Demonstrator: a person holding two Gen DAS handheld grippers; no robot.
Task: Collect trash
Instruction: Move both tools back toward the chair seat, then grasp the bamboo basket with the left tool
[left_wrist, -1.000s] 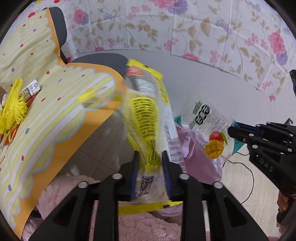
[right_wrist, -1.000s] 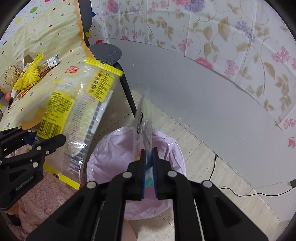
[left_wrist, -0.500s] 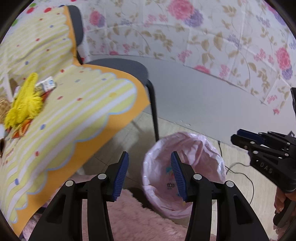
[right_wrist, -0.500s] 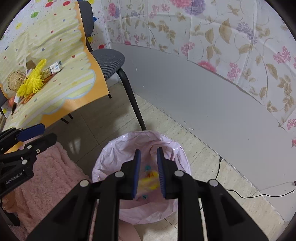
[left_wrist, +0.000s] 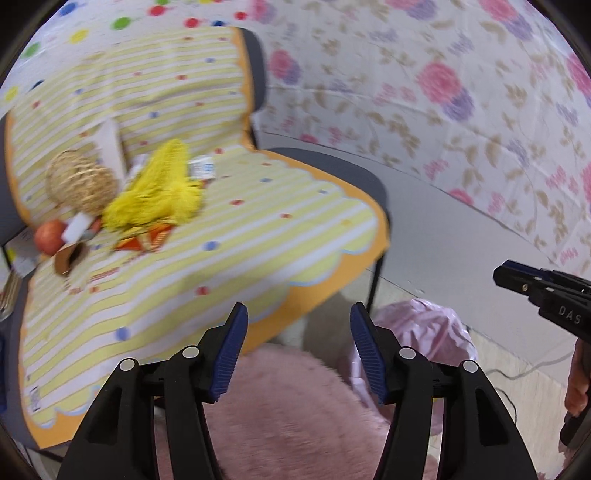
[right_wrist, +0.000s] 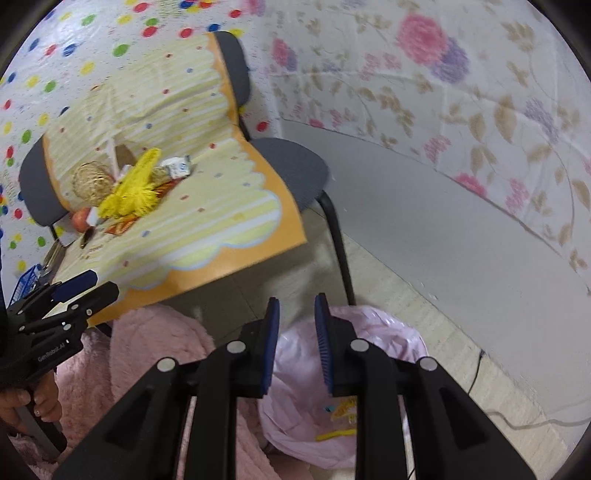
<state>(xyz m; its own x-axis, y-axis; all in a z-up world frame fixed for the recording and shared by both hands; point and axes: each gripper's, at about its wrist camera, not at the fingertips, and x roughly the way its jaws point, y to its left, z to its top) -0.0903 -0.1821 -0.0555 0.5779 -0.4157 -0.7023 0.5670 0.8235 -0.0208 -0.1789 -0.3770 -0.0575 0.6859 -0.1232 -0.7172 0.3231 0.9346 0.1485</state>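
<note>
The left claw (left_wrist: 297, 321) is held wide open with nothing between its blue pads, above a pink fluffy rug (left_wrist: 291, 417) and the edge of the tabletop (left_wrist: 258, 236), which is covered by a yellow striped cloth. The right claw (right_wrist: 295, 317) is parted by a narrower gap and is likewise empty; it is positioned over the pink-lined trash bin (right_wrist: 369, 325) on the floor beside a grey chair (right_wrist: 291, 166). Discarded wrappers (right_wrist: 343, 410), yellow among them, are seen lying inside the bin. On the tabletop, well apart from both claws, a yellow fringed object (left_wrist: 159, 195), a woven ball (left_wrist: 79, 182), a small white carton (left_wrist: 202, 168) and an orange fruit (left_wrist: 50, 236) are clustered together.
</note>
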